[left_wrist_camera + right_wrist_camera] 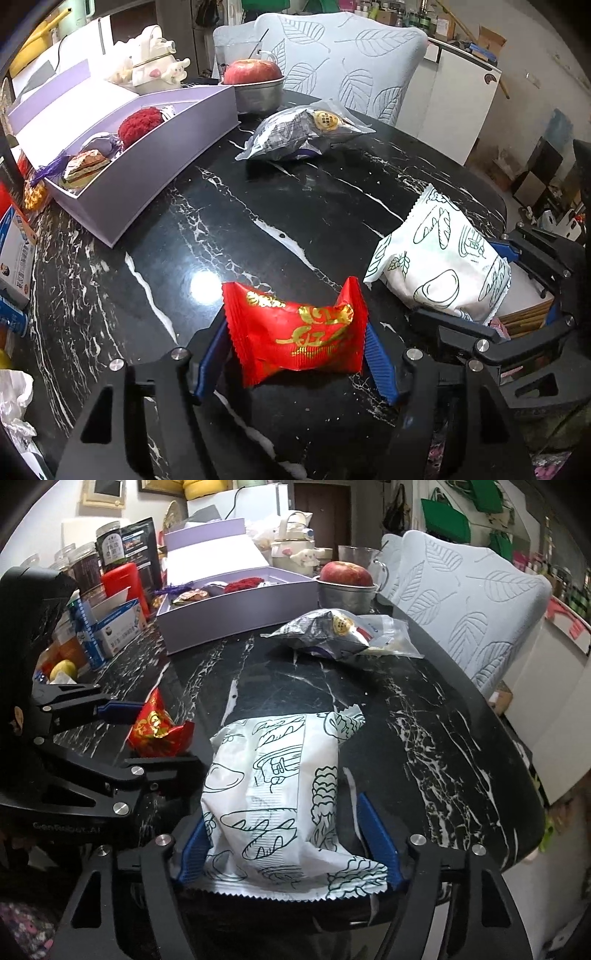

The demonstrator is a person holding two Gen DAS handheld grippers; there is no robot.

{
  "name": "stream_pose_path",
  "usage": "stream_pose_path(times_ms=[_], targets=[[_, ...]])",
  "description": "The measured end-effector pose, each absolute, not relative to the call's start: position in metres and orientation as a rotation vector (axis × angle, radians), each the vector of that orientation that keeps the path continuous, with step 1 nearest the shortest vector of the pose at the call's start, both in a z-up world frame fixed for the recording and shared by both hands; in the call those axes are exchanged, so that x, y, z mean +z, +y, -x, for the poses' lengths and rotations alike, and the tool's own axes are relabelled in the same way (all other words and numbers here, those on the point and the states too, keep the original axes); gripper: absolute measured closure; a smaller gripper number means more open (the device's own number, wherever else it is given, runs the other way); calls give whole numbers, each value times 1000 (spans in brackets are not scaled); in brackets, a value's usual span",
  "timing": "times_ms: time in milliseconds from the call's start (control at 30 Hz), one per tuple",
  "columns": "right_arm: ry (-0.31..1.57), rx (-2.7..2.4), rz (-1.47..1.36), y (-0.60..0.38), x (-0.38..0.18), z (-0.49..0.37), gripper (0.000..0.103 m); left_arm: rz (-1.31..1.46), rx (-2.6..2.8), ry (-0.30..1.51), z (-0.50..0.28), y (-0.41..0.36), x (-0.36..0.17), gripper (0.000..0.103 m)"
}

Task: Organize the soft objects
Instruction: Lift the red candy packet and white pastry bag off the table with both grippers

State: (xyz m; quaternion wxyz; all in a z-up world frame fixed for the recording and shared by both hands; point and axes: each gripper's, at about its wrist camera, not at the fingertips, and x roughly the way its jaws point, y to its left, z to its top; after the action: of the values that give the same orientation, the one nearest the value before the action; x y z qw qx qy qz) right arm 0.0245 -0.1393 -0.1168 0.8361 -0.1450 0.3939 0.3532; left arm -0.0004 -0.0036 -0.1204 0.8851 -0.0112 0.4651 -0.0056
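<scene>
A red snack packet (295,332) with gold lettering lies on the black marble table (221,206), and the blue pads of my left gripper (295,345) press on its two crimped ends. The right wrist view shows the same grip (162,734) from the side. A white packet (273,794) printed with green bread drawings sits between the pads of my right gripper (284,830), which touch both of its sides. It appears at the right (443,258) in the left wrist view. A grey foil packet (295,136) lies farther back. The open lilac box (147,173) holds a red pom-pom (140,122) and other small items.
An apple (251,72) rests in a metal bowl (258,98) behind the box. A leaf-patterned chair (351,59) stands past the far table edge. Cartons, jars and a red container (125,583) crowd the table's left side. A cartoon teapot (155,62) stands at the back.
</scene>
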Motion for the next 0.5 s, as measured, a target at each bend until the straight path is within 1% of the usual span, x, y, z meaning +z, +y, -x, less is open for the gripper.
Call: stream_pose_path(times_ms=[67,100,133,300,500], targets=[[828,751,313,-140,-117,-23,33,24,-6,961,3,-3,-120,43],[827,753,309,-140,-117,-22,34,35,-8,959,3,-2,-119,47],[826,756,305,-140,-117,-22,35,49,-12,955,6,-1,-119,49],[830,787,280,-141,-115,-18,45,90,-19,951,10,2,-116,50],[845,825,246,-143,-114,-14,48,125,-34,953,13,4,-114,50]])
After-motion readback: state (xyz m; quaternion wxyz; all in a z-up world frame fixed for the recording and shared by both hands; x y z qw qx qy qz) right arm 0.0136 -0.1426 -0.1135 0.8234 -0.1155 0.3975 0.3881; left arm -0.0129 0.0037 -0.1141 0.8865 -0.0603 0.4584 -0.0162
